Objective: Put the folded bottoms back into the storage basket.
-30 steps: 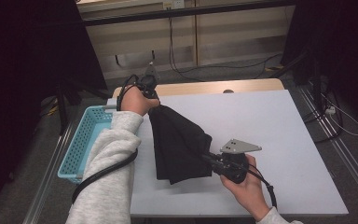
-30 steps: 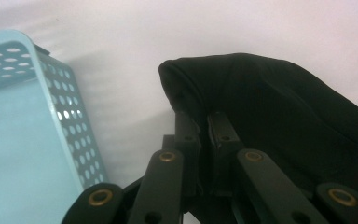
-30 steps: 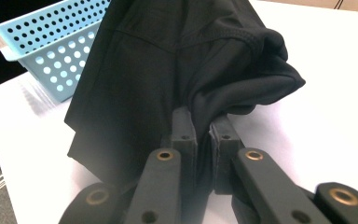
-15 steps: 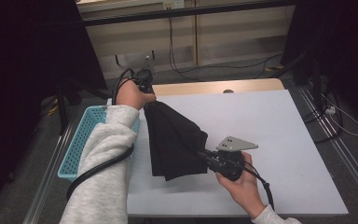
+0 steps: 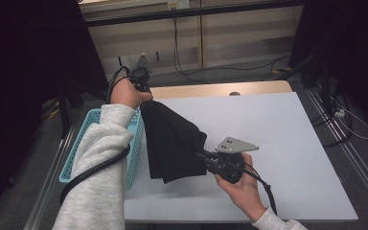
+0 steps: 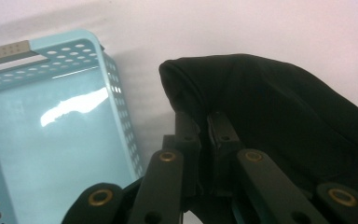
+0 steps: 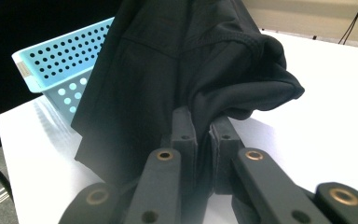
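Left gripper (image 5: 143, 82), upper left of the high view: jaws squeezed tight on one end of the black cloth (image 5: 172, 139), up off the surface. Right gripper (image 5: 205, 157), low in the middle of that frame: jaws pinched tight on the other end of the cloth, so it hangs stretched between the two, its lower edge down by the white surface (image 5: 278, 129). Just left of the cloth, at the surface's left edge: a light blue basket (image 5: 81, 148) with little holes.
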`<action>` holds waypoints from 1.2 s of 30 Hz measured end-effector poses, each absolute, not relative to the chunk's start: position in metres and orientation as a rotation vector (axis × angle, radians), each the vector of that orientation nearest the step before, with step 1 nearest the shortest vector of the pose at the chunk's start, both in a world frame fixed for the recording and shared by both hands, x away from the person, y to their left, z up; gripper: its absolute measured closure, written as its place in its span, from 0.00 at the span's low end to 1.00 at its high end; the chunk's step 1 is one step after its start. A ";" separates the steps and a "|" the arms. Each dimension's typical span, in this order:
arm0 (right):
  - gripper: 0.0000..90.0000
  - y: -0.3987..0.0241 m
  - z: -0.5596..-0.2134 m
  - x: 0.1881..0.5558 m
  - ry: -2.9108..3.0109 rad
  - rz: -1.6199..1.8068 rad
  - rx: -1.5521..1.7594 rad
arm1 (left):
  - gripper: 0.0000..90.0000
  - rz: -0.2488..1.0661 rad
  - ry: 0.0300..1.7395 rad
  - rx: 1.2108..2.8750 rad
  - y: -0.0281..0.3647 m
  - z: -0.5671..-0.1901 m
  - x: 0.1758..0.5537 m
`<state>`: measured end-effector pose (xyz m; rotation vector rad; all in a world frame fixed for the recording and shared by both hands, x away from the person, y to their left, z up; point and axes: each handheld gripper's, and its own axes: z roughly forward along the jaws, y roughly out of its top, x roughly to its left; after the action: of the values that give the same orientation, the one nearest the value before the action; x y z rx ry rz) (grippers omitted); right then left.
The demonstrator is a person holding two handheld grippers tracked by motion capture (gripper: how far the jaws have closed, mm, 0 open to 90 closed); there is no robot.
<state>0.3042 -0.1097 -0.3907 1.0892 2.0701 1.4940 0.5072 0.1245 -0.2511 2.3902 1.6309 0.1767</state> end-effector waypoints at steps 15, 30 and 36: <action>0.93 -0.094 -0.383 0.307 2.046 1.533 1.029 | 0.94 0.192 1.672 2.366 0.141 -0.241 0.510; 0.93 -0.082 -0.373 0.310 2.040 1.569 0.993 | 0.94 0.198 1.718 2.359 0.154 -0.226 0.513; 0.93 -0.079 -0.368 0.312 2.039 1.585 0.986 | 0.94 0.204 1.724 2.353 0.158 -0.220 0.513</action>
<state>0.3117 -0.0787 -0.3680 0.9859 2.0388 1.5853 0.5129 0.1576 -0.2197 2.3527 1.7240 0.2037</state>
